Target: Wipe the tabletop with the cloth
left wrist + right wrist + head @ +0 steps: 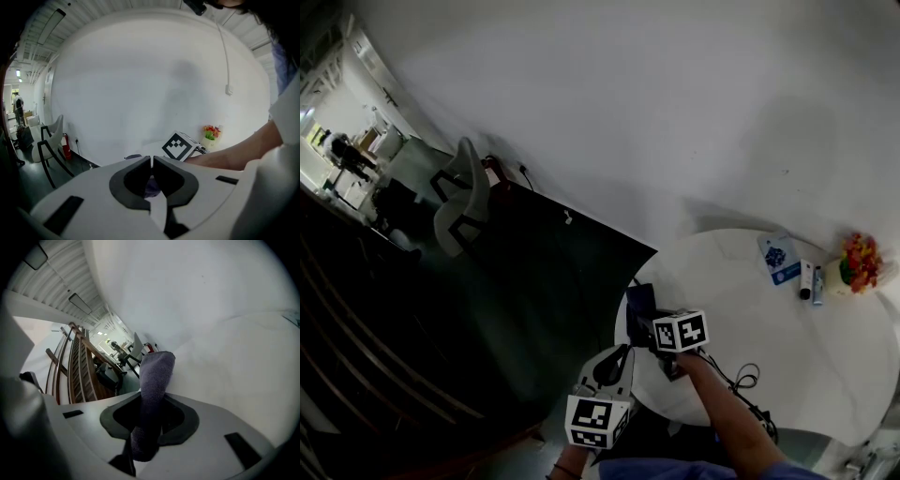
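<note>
A round white table [825, 356] fills the lower right of the head view. My right gripper [645, 317] hangs over its left edge, shut on a dark purple-grey cloth [637, 305]. In the right gripper view the cloth [157, 373] stands up from between the jaws of that gripper [152, 401], with the tabletop [243, 362] beyond. My left gripper [619, 361] is lower and nearer, off the table's edge. In its own view the left gripper [152, 160] is shut, jaw tips touching, and it faces the right gripper's marker cube [178, 145].
At the table's far right stand a blue-and-white box [778, 258], a small bottle [807, 279] and a pot of flowers [860, 262]. A black cable [741, 377] lies near the front edge. A grey chair [459, 202] stands on the dark floor to the left.
</note>
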A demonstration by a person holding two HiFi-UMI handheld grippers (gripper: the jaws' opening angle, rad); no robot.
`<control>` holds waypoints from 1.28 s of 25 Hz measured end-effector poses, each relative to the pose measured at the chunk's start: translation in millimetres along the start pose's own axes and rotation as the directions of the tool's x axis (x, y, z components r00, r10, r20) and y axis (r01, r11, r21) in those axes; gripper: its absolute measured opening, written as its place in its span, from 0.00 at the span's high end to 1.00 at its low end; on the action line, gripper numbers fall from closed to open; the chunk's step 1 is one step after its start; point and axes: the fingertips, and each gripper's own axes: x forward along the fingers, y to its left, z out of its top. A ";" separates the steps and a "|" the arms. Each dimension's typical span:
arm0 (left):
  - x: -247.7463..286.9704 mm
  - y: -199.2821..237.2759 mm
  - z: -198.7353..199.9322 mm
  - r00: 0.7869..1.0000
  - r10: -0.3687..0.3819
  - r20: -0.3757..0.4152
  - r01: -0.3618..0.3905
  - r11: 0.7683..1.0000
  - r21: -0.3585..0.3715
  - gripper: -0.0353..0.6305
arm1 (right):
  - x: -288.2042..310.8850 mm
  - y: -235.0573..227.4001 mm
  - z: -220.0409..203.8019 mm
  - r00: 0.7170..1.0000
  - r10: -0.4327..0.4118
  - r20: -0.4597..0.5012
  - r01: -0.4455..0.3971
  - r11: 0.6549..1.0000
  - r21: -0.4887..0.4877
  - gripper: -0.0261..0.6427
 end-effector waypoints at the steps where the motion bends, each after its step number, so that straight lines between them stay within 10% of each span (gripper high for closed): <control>1: 2.3 -3.7 -0.5 1.000 -0.008 -0.004 0.008 1.000 0.001 0.91 | -4.6 -6.9 -2.3 1.000 -0.013 0.001 0.013 1.000 0.009 0.81; 14: 45.4 -123.8 26.2 0.978 -0.209 0.000 0.209 0.975 0.080 0.91 | -128.8 -112.5 -48.7 0.982 -0.185 0.036 0.180 0.978 0.108 0.81; 32: 73.3 -381.0 22.1 0.885 -0.463 -0.043 0.464 0.874 0.147 0.91 | -351.3 -267.0 -162.7 0.918 -0.389 0.080 0.357 0.897 0.261 0.81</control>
